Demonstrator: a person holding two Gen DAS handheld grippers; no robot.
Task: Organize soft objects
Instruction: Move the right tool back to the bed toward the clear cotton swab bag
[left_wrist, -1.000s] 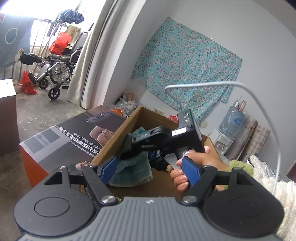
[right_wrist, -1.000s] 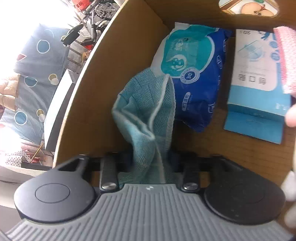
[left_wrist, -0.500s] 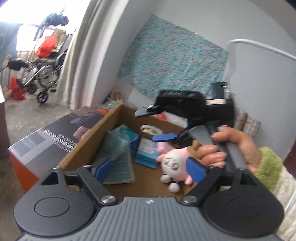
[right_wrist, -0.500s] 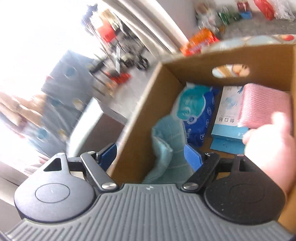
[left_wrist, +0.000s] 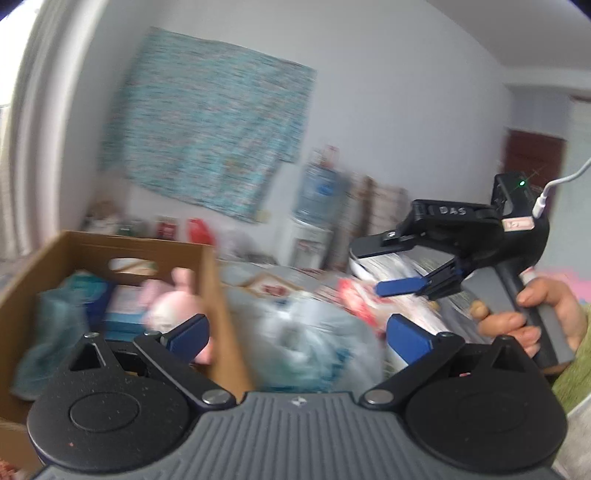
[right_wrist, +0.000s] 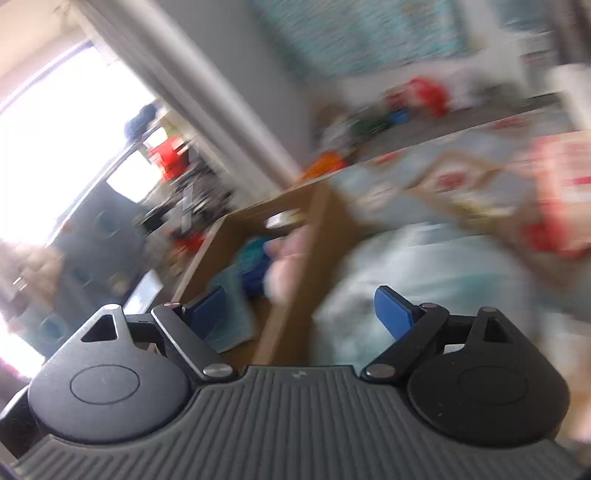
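Left gripper (left_wrist: 297, 334), jaws opening empty, hangs just right of the pink plush toy (left_wrist: 173, 306).

My left gripper (left_wrist: 297, 334) has royal-blue pads on matte black arms over a ribbed grey body. At lower left sits my plain brown cardboard box (left_wrist: 212, 280), holding a pale pink plush toy (left_wrist: 173, 304), a teal knitted cloth (left_wrist: 55, 339) and a light blue packet (left_wrist: 123, 308). Centre frame, a whitish translucent plastic bag (left_wrist: 310, 343) shows teal inside. Upper left, a turquoise floral-print cloth (left_wrist: 210, 136) covers the grey-white wall.

Both wrist cams toward box (left_wrist: 212, 280)
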